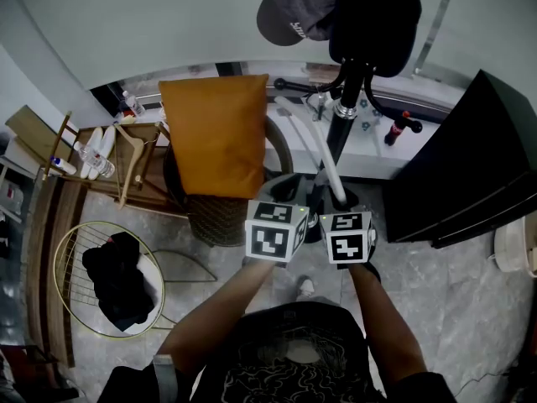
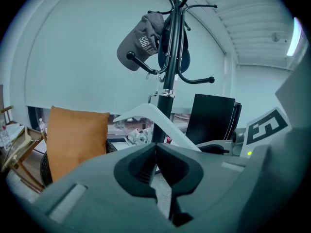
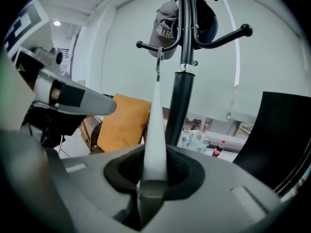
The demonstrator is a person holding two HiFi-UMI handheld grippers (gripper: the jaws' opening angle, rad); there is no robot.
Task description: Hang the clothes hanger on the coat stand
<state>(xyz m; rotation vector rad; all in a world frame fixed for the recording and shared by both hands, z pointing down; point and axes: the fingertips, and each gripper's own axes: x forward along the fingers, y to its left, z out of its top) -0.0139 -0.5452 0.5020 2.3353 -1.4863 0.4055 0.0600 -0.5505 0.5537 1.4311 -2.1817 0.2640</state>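
Note:
The black coat stand (image 1: 344, 112) rises just ahead of me, with a grey cap (image 1: 289, 11) and a dark bag on its top pegs. A white clothes hanger (image 3: 155, 130) runs up from between the jaws of my right gripper (image 3: 151, 181), whose pads lie against its sides. Its metal hook (image 3: 158, 64) reaches the stand's left peg (image 3: 146, 46); I cannot tell whether it rests on it. My left gripper (image 2: 155, 148) is shut on nothing, just left of the right one, with the hanger (image 2: 146, 111) beyond its tips. Both marker cubes (image 1: 275, 229) sit side by side.
An orange cushion (image 1: 214, 133) leans on a wicker chair left of the stand. Further left stand a wooden rack (image 1: 126, 162) with a wooden hanger and a wire basket (image 1: 67, 250) of black clothes. A black panel (image 1: 457, 166) stands at the right, a cola bottle (image 1: 401, 128) behind the stand.

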